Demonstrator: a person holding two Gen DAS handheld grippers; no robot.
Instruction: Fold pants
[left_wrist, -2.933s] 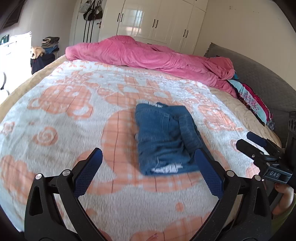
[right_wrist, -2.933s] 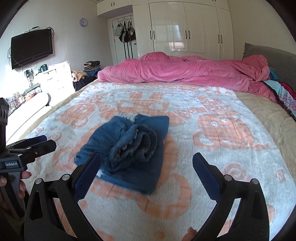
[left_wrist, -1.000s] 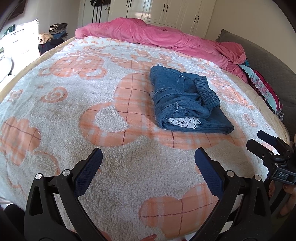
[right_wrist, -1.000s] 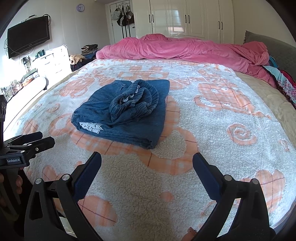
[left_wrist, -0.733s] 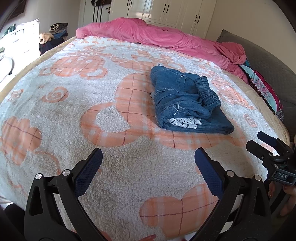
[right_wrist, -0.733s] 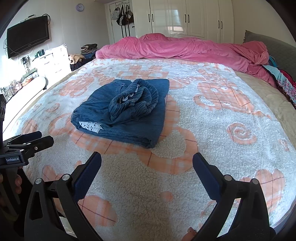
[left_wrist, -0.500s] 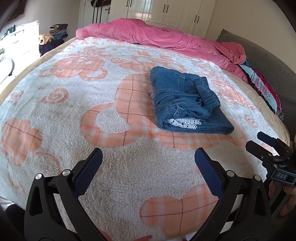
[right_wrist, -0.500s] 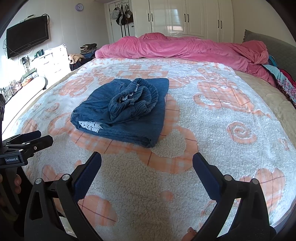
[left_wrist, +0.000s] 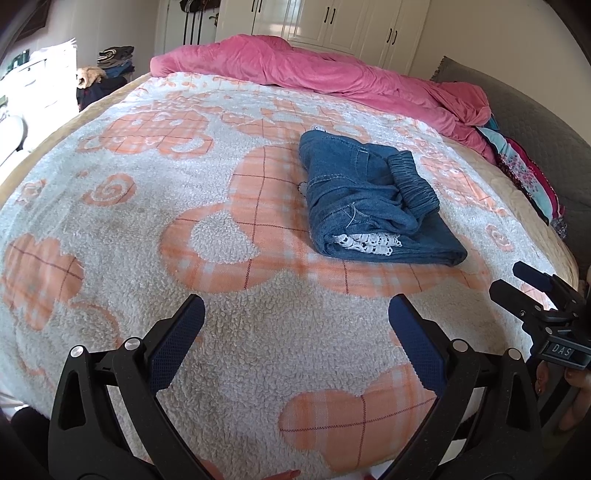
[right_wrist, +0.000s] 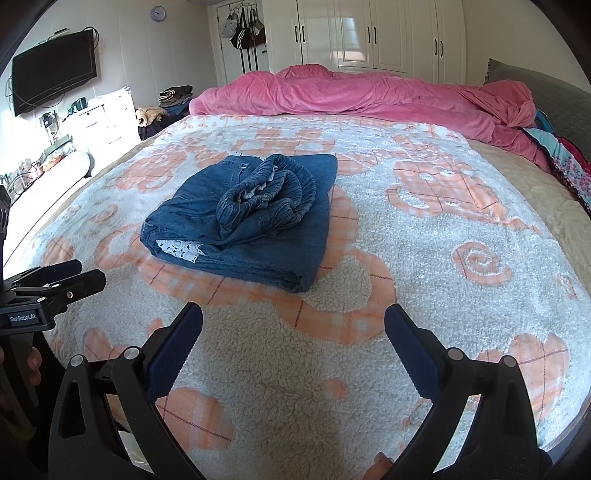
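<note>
Jeans (left_wrist: 369, 199) are matte blue denim with white lace trim, sitting on a fuzzy, nubby fleece blanket (left_wrist: 221, 332). Pink duvet (right_wrist: 369, 92) looks plush. Wardrobe doors (right_wrist: 369, 33) are glossy white. Left gripper (left_wrist: 295, 339) is matte black plastic with textured blue pads.

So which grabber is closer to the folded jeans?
Roughly equal. The left gripper sits back, jeans ahead-right; the right gripper sits back, jeans ahead-left. Both open, touching nothing.

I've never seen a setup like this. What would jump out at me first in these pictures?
Probably the folded blue jeans, a neat bundle with white lace trim, lying in the middle of a fluffy white-and-orange blanket on the bed. Behind them a rumpled pink duvet stretches across the far side. Up close, each view is framed by black jaws, spread wide and holding nothing.
</note>
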